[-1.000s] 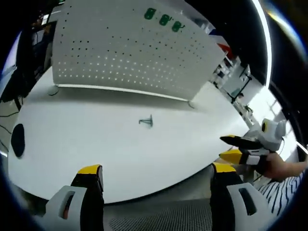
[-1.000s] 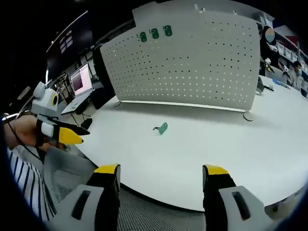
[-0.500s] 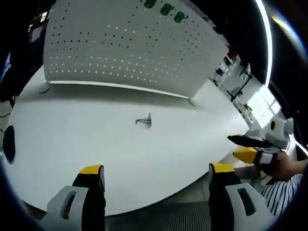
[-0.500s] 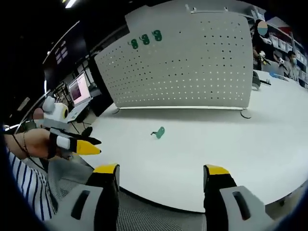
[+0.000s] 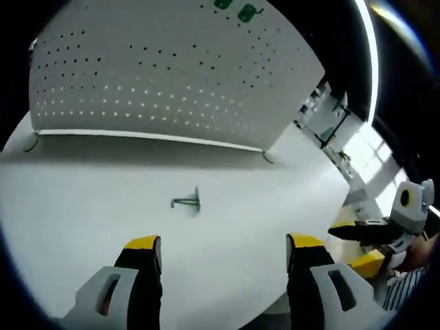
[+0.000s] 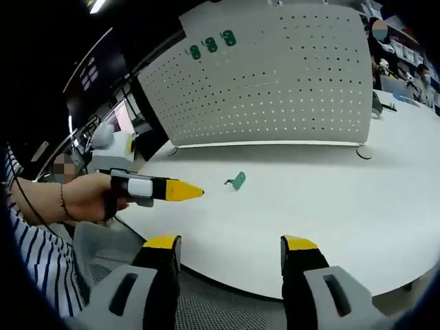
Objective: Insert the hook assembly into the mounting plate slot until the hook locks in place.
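A small green hook assembly (image 5: 187, 202) is seen lying on the white table (image 5: 82, 199), well apart from both grippers. In the left gripper view it sits at about 12 o'clock from the left gripper (image 5: 223, 249), whose jaws are held wide open with nothing between them. Behind it, a white perforated mounting plate (image 5: 158, 75) is stood upright, with green hooks (image 5: 236, 8) already hung near its top edge. In the right gripper view the hook assembly (image 6: 238, 181) is found at 12 o'clock from the right gripper (image 6: 231, 249), its jaws likewise spread and empty. The left gripper (image 6: 180, 191) is seen at 10 o'clock, held by a hand (image 6: 86, 198).
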A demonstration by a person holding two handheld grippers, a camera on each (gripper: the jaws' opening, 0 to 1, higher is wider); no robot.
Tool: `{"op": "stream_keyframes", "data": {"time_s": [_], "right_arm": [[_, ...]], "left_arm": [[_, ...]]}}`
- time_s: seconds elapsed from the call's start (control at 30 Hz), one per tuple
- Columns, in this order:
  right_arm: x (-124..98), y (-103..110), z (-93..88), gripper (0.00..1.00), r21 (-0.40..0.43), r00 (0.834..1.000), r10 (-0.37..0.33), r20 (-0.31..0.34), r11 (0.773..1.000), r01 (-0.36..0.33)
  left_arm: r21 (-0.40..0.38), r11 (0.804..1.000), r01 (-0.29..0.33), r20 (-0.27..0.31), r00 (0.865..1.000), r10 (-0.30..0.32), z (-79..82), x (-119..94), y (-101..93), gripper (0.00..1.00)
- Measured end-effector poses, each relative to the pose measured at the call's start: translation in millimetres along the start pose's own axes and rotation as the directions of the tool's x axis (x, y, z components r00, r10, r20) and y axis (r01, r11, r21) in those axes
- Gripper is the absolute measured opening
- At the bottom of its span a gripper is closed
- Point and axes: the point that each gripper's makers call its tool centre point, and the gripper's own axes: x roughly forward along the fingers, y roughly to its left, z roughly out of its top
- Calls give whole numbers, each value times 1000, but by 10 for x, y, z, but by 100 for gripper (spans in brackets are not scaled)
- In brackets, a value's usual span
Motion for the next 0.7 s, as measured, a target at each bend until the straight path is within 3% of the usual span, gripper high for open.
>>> {"op": "stream_keyframes", "data": {"time_s": [0.2, 0.7], "right_arm": [[-6, -6, 17, 54, 22, 1000, 5, 7, 1000, -6], [31, -63, -28, 51, 42, 1000, -13, -21, 999, 14]], "left_arm": [[-6, 1000, -7, 24, 1000, 7, 80, 203, 65, 63], [-3, 997, -73, -3, 997, 73, 60, 591, 242, 36]]}}
